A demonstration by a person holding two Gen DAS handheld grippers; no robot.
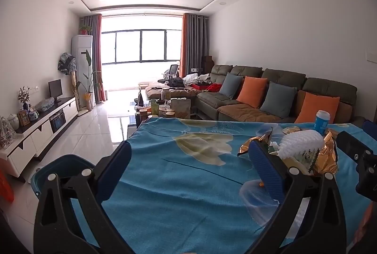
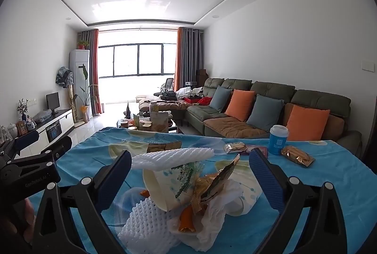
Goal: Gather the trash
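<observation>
The right gripper [image 2: 188,173] hangs just over the trash pile [image 2: 188,202], fingers spread wide and pinching nothing: foam netting, a paper bowl, gold wrappers and crumpled tissue lie heaped on the blue-clothed counter [image 2: 329,183]. The left gripper [image 1: 188,166], fingers likewise spread and empty, hovers over bare cloth beside the pile, a blue bin [image 1: 59,166] just below the counter edge. Further back sit two wrapped snacks and a cup [image 2: 278,139]. Collecting looks barely begun; next calls for closing on one light piece without scattering the rest.
</observation>
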